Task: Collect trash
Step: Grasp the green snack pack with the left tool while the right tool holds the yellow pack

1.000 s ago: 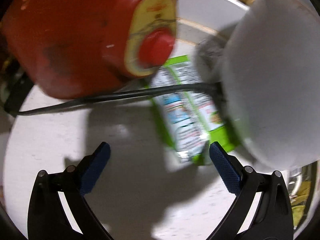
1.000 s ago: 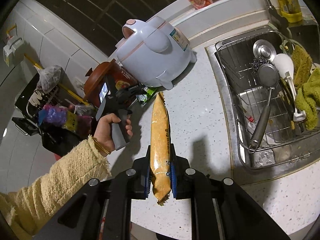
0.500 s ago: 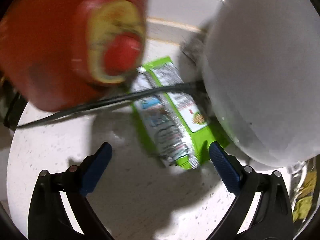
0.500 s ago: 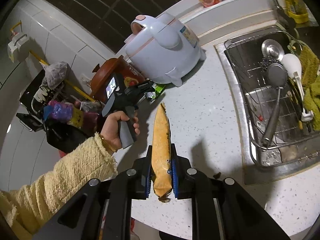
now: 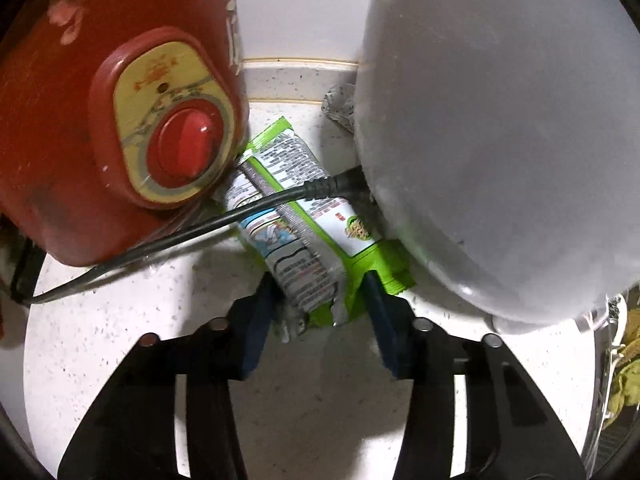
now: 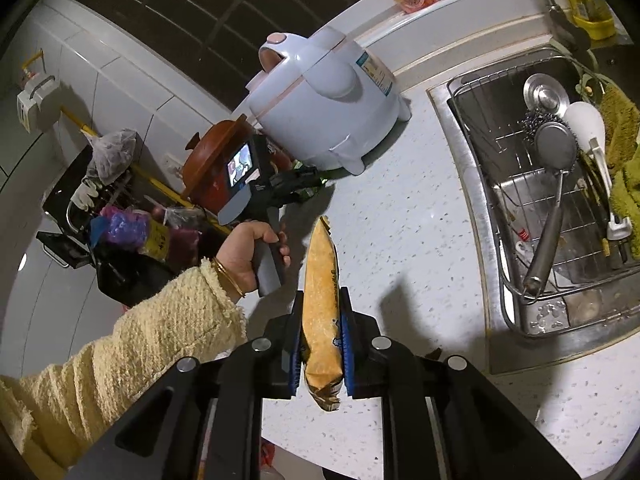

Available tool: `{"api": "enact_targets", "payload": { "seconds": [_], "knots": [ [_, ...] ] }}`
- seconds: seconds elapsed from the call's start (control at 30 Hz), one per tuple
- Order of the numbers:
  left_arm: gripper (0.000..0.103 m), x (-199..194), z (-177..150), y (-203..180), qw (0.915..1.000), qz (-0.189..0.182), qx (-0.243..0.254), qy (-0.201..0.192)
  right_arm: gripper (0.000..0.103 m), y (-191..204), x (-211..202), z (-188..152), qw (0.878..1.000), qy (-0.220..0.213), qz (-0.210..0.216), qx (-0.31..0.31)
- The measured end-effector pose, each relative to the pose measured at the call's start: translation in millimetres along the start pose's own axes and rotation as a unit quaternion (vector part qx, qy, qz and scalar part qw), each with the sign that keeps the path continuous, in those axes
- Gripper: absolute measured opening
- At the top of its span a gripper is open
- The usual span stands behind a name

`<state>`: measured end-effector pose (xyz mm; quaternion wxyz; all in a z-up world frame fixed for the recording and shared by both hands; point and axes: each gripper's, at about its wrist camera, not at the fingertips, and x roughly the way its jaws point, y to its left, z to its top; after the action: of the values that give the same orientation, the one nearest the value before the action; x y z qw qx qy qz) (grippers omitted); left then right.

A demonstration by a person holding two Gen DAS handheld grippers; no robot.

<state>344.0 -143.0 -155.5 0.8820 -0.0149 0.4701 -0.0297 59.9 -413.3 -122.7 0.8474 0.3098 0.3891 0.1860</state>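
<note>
We straddle the green wrapper (image 5: 304, 236) at center with the left hand-held gripper (image 5: 320, 300), its blue fingers apart; closing comes next, we judge. The right hand-held gripper (image 6: 320, 344) is clamped on the orange packet (image 6: 322, 300).

Over the last 1 s the left tongs (image 5: 318, 300) have pushed forward into the gap between the red cooker (image 5: 116, 120) and the white rice cooker (image 5: 500, 140), and their blue pads have narrowed from wide apart to flank the near end of the green wrapper (image 5: 304, 224), now at 12 o'clock of the tips instead of 1 o'clock.
</note>
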Motion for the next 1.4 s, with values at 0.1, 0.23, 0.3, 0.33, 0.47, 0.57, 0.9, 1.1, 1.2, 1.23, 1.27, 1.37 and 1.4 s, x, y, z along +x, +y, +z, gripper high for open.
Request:
{"api": "enact_targets", "payload": {
  "seconds": [0.1, 0.23, 0.3, 0.33, 0.47, 0.57, 0.9, 1.1, 1.2, 1.23, 1.27, 1.37, 1.4],
  "knots": [
    [0.034, -7.1, -8.5, 9.7, 0.9999, -0.011, -0.003, -0.003, 0.016, 2.7, 2.8, 3.4, 1.0, -0.001, 0.005, -0.002],
    [0.033, -17.5, -19.6, 16.9, 0.9998, -0.014, -0.014, 0.005, 0.016, 8.5, 6.4, 6.0, 1.0, 0.0, 0.013, -0.007],
    [0.032, -21.9, -23.7, 26.0, 0.9994, -0.017, -0.029, 0.008, 0.016, 11.0, 7.8, 6.7, 1.0, 0.0, 0.018, -0.009],
    [0.032, -22.3, -23.8, 32.0, 0.9995, -0.014, -0.028, 0.008, 0.016, 11.6, 8.1, 7.5, 1.0, 0.0, 0.02, -0.009],
    [0.022, -36.6, -41.1, 46.5, 0.9996, -0.007, -0.026, 0.01, 0.016, 15.3, 10.3, 8.2, 1.0, -0.003, 0.029, -0.008],
    [0.018, -39.8, -44.8, 65.6, 0.9977, -0.043, -0.051, 0.008, 0.016, 18.2, 9.7, 8.8, 0.999, -0.005, 0.035, -0.009],
    [0.089, -44.8, -20.6, 18.9, 0.9966, -0.017, 0.074, -0.031, 0.016, 21.6, 16.7, 4.6, 0.999, 0.006, 0.037, -0.007],
    [0.088, -12.9, -3.6, 20.7, 0.9994, -0.017, 0.027, 0.011, 0.016, 23.1, 12.4, 4.2, 0.999, 0.003, 0.033, -0.007],
    [0.072, -15.6, -7.5, 24.7, 0.9994, 0.002, 0.033, 0.003, 0.016, 19.3, 8.3, 4.9, 1.0, -0.001, 0.028, -0.003],
    [0.068, -17.9, -7.8, 24.5, 0.9993, -0.003, 0.038, 0.0, 0.016, 18.2, 7.5, 5.0, 1.0, -0.002, 0.026, -0.001],
    [0.064, -24.1, -11.5, 24.8, 0.9992, -0.006, 0.039, 0.001, 0.016, 17.5, 7.4, 4.9, 1.0, -0.002, 0.025, 0.0],
    [0.057, -32.4, -15.9, 31.6, 0.9992, -0.009, 0.038, 0.003, 0.016, 17.1, 9.7, 4.2, 1.0, -0.001, 0.026, 0.003],
    [0.056, -39.2, -21.1, 37.3, 0.9993, -0.009, 0.037, 0.003, 0.016, 18.5, 11.9, 3.8, 1.0, 0.0, 0.028, 0.003]
  ]
}}
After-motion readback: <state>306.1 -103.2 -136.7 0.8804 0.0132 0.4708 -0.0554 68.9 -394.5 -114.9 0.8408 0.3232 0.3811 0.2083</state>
